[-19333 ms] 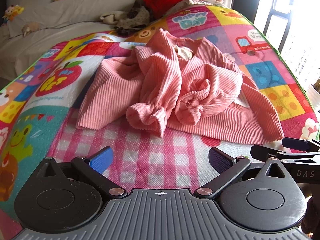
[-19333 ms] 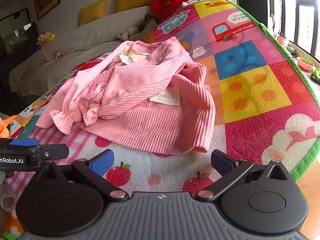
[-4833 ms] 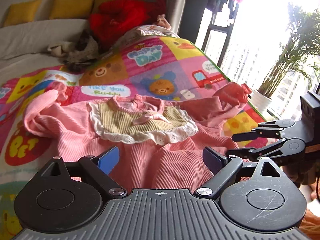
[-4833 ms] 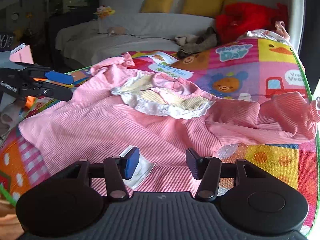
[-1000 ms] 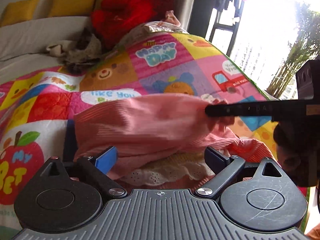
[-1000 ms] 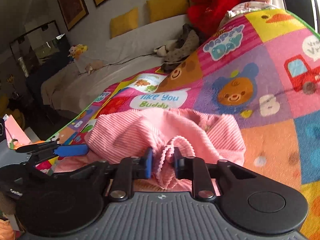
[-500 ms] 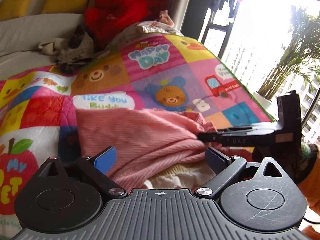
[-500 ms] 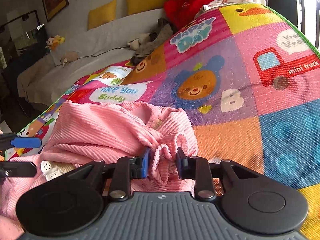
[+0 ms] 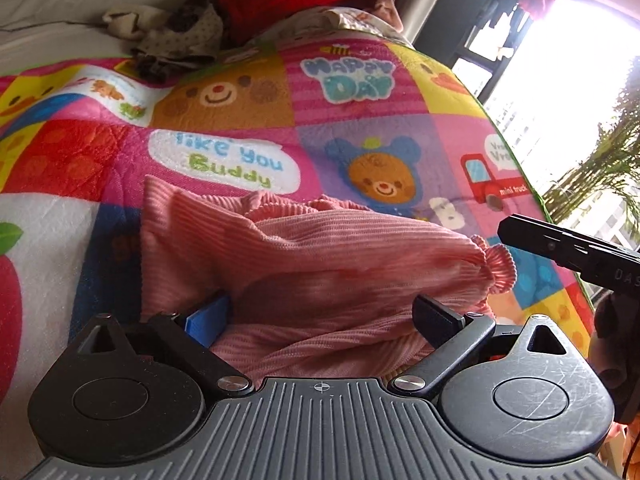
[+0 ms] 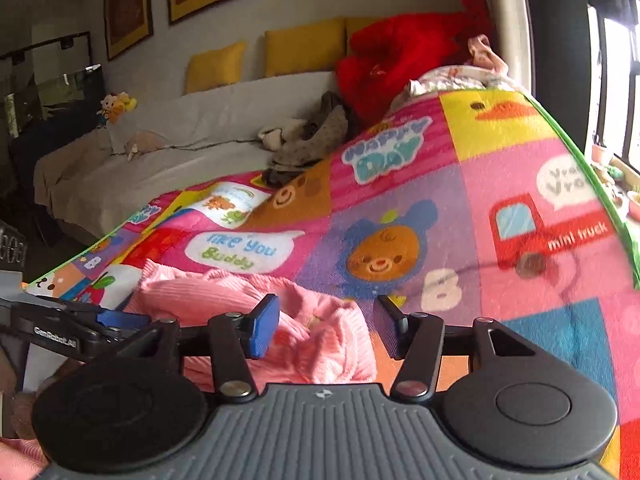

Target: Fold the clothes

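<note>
Pink top [image 9: 320,264] lies sleeve-over-body on the mat [image 9: 360,128], ready for another fold; both claws, left [image 9: 320,316] and right [image 10: 326,330], gape apart, gripping nothing.

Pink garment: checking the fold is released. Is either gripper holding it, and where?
Neither. The right gripper and left gripper are both open; the pink garment lies loose.

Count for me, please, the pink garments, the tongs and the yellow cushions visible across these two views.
pink garment: 1
tongs: 2 (left tongs, right tongs)
yellow cushions: 3, the third partly hidden
Total: 6
</note>
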The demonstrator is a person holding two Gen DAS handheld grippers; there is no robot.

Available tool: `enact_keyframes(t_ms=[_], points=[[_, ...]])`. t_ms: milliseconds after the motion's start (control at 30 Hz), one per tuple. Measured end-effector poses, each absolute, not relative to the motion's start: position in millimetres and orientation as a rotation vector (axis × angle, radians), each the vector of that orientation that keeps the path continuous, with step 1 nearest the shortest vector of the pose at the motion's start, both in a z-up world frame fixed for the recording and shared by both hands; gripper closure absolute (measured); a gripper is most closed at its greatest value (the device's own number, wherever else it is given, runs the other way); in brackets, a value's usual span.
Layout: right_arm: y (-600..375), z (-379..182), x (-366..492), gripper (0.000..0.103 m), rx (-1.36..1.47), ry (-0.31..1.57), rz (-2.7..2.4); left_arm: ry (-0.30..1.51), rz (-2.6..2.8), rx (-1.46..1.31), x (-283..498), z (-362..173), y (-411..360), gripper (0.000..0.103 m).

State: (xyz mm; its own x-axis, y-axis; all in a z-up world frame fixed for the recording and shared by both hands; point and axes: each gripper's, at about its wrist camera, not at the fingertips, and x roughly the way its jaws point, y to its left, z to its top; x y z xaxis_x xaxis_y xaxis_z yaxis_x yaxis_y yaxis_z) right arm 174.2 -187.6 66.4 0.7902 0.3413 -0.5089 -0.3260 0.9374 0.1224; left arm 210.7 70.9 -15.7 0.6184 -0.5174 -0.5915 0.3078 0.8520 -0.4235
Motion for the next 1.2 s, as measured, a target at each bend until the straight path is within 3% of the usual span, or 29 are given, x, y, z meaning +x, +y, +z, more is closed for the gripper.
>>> enact_keyframes(t_ms=[300,533,833,1100,1200], points=[[-175,17,184,0.053,0.018,0.731,0.363,0.752,-0.475,-0.306,200,-9,81,0.003],[-174,10,171,0.052,-0.09,0.761,0.364,0.759,-0.489,-0.291,189,-18,78,0.003],[-161,72,215,0.049,-0.074,0.644,0.43,0.718,-0.327,-0.26,180,0,99,0.003],[-127,13,310,0.049,-0.05,0.84,0.441,0.745,-0.268,-0.257,177,2,116,0.003],[-121,3,306,0.046,-0.085,0.809,0.455,0.757,-0.262,-0.252,177,-1,118,0.003]])
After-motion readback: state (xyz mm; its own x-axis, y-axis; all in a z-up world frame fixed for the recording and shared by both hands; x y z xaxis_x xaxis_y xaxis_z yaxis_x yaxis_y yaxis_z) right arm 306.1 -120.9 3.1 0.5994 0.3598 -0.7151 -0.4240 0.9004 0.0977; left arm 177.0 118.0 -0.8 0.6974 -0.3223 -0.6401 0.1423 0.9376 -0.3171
